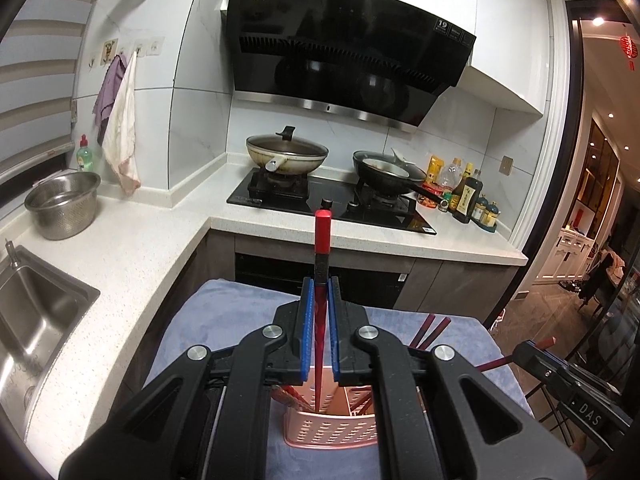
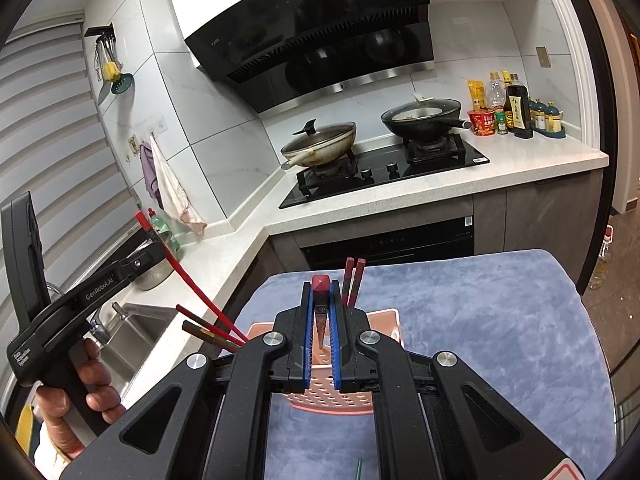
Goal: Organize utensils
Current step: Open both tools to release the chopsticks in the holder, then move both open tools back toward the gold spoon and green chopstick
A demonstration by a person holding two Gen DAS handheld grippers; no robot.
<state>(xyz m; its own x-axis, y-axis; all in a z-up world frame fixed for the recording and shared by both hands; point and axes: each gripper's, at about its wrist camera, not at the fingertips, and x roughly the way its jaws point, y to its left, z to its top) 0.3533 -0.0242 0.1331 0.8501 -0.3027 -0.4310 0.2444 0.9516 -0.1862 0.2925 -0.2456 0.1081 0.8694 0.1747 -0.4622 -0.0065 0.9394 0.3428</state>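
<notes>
The room is a kitchen: a white L-shaped counter (image 1: 132, 248) runs from a steel sink (image 1: 36, 312) on the left to a black gas hob (image 1: 332, 204) under a black range hood (image 1: 344, 48), with a lidded wok (image 1: 286, 154) and a dark frying pan (image 1: 386, 174) on the burners. In front of it stands the desk (image 2: 480, 320), covered by a blue-grey cloth. A pink perforated holder (image 2: 332, 376) sits on the cloth toward the desk's near edge, left of its middle, with several red chopsticks leaning out of it. The left hand-held gripper (image 1: 319, 300) is clamped on a red chopstick (image 1: 322, 236) whose long axis runs steeply up and away, its narrow end down inside the holder. The right hand-held gripper (image 2: 321, 320) is clamped on a second chopstick (image 2: 320, 284), held almost in line with the camera, red butt end away and tapered tip pointing back above the holder.
</notes>
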